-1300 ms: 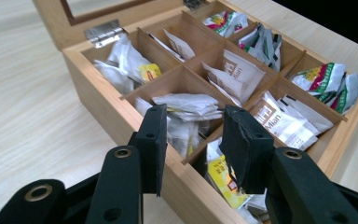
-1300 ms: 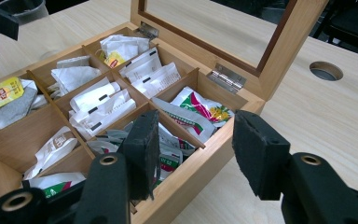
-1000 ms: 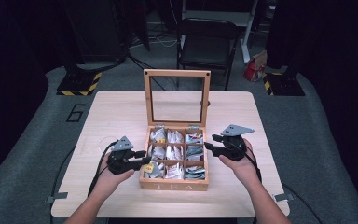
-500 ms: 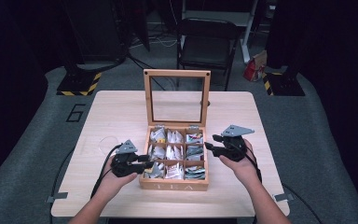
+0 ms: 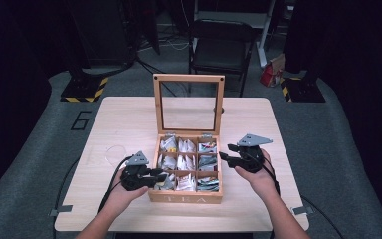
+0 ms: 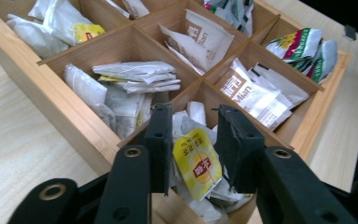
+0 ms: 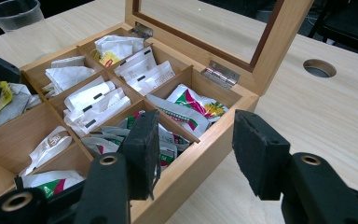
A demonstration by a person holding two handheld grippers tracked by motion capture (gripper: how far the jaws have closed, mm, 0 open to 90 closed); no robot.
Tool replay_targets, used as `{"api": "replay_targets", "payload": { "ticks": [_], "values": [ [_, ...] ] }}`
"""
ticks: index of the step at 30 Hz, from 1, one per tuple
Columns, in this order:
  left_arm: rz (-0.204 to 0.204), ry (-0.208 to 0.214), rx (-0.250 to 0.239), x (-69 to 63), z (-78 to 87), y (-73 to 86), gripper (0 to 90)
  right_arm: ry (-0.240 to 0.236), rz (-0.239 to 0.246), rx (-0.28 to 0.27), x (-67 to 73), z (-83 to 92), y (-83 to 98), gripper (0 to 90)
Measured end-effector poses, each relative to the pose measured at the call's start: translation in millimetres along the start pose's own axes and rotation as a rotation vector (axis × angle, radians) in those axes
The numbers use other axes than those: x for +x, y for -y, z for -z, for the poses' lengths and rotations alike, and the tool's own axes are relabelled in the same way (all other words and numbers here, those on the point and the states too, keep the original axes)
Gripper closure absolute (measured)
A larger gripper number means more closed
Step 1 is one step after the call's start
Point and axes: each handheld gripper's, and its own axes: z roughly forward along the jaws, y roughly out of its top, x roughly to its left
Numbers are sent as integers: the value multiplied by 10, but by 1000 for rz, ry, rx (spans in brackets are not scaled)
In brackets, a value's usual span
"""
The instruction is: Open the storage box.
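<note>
L gripper (image 6: 193, 140), jaws just closing around the yellow tea bag (image 6: 198, 161) in the tea box's (image 5: 185, 196) near-left compartment w/ pads not yet clearly pinching, should finish squeezing the tag squarely then lift straight up; R gripper (image 7: 198, 149) jaws apart, empty.

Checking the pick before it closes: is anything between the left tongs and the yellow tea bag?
Nothing visible: the yellow tea bag lies between the just-closing jaws of the left tongs, in the tea box's near corner compartment, atop other sachets.
</note>
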Motion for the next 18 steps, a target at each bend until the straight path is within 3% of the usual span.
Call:
{"api": "replay_targets", "payload": {
  "ticks": [4, 11, 18],
  "values": [
    [2, 20, 0, -20, -2, -1, 723, 0, 3, 1, -6, 0, 5, 508],
    [-16, 6, -6, -32, 13, -10, 845, -1, 1, 1, -2, 0, 12, 509],
    [-31, 16, -16, -62, 64, -49, 874, -3, -1, 1, -2, -7, 28, 510]
  ]
}}
